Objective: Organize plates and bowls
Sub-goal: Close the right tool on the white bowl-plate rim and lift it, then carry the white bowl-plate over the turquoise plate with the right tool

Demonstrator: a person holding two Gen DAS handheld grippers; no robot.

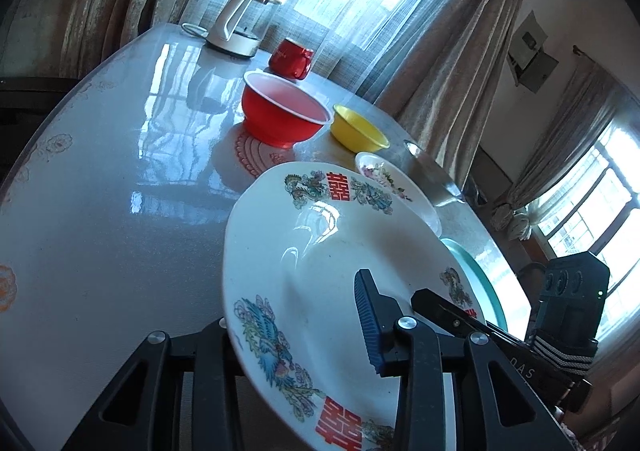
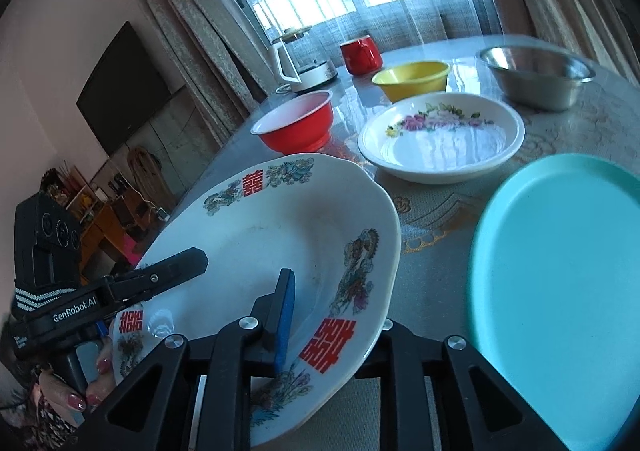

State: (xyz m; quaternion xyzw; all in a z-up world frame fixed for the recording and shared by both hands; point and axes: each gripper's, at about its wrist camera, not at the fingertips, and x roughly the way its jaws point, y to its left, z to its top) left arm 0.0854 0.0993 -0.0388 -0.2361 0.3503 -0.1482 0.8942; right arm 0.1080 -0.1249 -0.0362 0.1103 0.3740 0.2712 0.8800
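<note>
Through the left wrist camera, your left gripper (image 1: 304, 335) has its jaws clamped across the near rim of the dragon-and-phoenix plate (image 1: 320, 251), one blue pad on the inner face, the other jaw under the rim. The plate sits tilted, apparently lifted off the bench (image 1: 100, 191). The right gripper (image 1: 448, 305) reaches in from the right side of your jaws, one finger on the plate's face. Ahead of the jaws stand the red bowl (image 1: 284, 111), the yellow bowl (image 1: 358, 129) and the floral plate (image 1: 384, 173), partly hidden behind the held plate's far rim.

Through the right wrist camera, your right jaws also grip the same plate's near rim, pad inside, other jaw hidden beneath. The left gripper comes in from the left. To the right of the jaws lies the teal plate (image 2: 560, 291); ahead, the floral plate, then the steel bowl (image 2: 536, 77).

The plate looks like glazed ceramic: stiff, fairly heavy, slick and likely to chip. Hold it at the rim, keep both grips level, and set it down gently, probably onto another plate.
</note>
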